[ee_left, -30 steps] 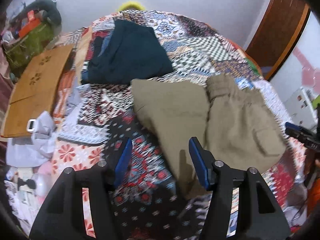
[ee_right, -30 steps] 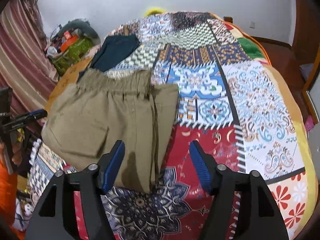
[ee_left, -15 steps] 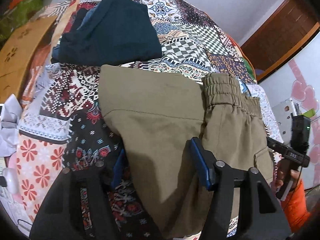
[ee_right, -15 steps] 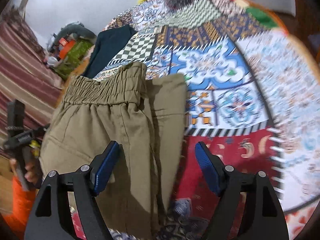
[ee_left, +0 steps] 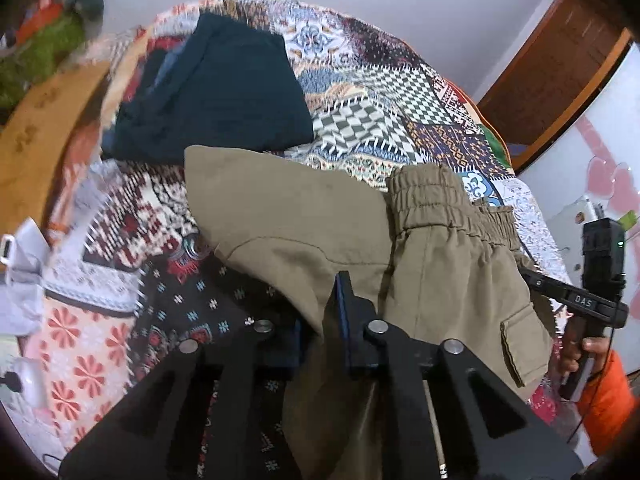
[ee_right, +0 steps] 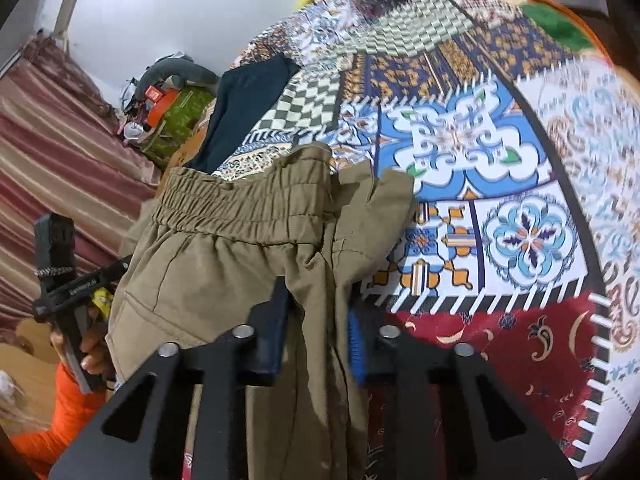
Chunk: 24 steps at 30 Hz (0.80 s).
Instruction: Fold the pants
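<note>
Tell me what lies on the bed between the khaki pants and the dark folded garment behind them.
Nothing in the left wrist view: the khaki pants reach right up to the dark folded garment, with patchwork bedspread bare beside them.

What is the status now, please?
Both tools shut on khaki pants: left tool, right tool. Pants partly folded on quilt. Dark garment lies beyond.

This is a bedroom in a home. A big bed (ee_right: 520, 160) has a bright patchwork blanket (ee_left: 380, 104). A striped curtain (ee_right: 52, 140) and a wooden door (ee_left: 560, 68) show too.
</note>
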### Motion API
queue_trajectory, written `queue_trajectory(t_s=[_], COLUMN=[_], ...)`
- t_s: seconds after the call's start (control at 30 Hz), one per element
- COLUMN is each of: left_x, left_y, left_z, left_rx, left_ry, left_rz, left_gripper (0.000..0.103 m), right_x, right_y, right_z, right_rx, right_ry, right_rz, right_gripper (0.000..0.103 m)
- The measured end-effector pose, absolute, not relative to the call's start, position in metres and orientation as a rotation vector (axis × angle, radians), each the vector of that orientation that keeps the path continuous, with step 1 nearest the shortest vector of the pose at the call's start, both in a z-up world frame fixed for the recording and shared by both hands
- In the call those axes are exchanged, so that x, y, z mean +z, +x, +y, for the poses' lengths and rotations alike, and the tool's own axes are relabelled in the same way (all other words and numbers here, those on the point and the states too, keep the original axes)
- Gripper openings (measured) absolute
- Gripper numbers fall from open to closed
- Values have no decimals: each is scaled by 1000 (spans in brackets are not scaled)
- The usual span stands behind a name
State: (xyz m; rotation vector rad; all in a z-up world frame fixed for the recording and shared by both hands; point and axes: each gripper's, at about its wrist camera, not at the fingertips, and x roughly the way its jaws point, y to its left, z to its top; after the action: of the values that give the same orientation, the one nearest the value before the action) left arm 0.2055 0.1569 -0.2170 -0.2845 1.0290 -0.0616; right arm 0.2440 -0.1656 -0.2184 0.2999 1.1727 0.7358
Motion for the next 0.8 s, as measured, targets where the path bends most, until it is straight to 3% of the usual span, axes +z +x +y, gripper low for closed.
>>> queue_trajectory(t_s=[0.17,0.23,0.8], left_x=[-200,-187,-104], left_y=[204,206,262], left_z=[148,149,203], left_rx=[-28,-6,85], left_ry=[-194,-163,-114], left_rz=[987,946,760], left_gripper=[11,3,3], right_x=[-201,-192,-113], right_y=[240,241,302], right_z=[-160,-158,-99], right_rx=[722,727,760], right_ry=[238,225,123], right_rz=[1104,1079,856], right_gripper=[12,11,10])
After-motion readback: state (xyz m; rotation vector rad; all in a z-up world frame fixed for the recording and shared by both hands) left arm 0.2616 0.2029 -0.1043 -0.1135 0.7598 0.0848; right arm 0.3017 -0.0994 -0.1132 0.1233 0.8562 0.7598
